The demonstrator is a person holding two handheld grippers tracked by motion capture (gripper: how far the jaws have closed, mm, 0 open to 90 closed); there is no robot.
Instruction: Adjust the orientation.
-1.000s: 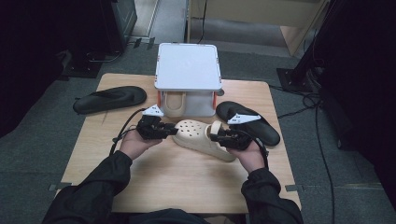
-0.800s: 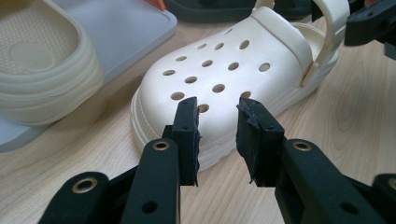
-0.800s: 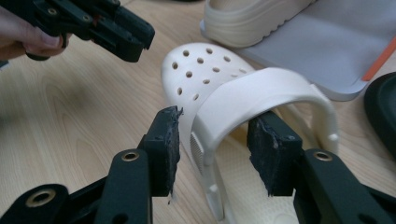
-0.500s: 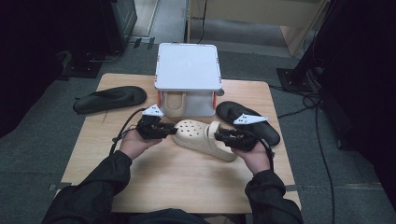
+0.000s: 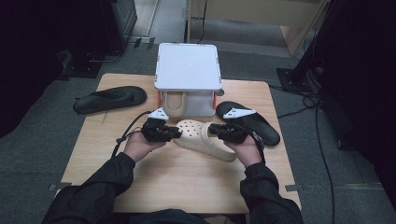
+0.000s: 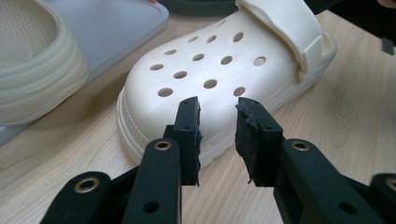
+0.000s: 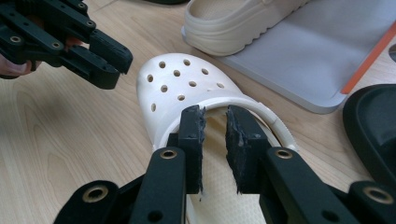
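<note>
Looking down on a light wooden table point(image 5: 187, 182) standing on a grey carpet floor point(image 5: 42, 154). Noticing black cables point(image 5: 322, 140) trailing across the carpet at the right, near a dark flat base plate point(image 5: 292, 77). Making out pale wooden furniture point(image 5: 243, 14) rising beyond the table's far edge, and a dark cabinet point(image 5: 116, 18) sitting at the upper left. Catching soft light falling on the tabletop, with both sides of the room sinking into shadow. Spotting grey tape marks point(image 5: 55, 186) sticking to the carpet by the table's near corners.

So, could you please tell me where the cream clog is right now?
In the high view the cream clog lies mid-table between the left gripper and right gripper, just in front of the white rack, with a black sandal to its right.
</note>
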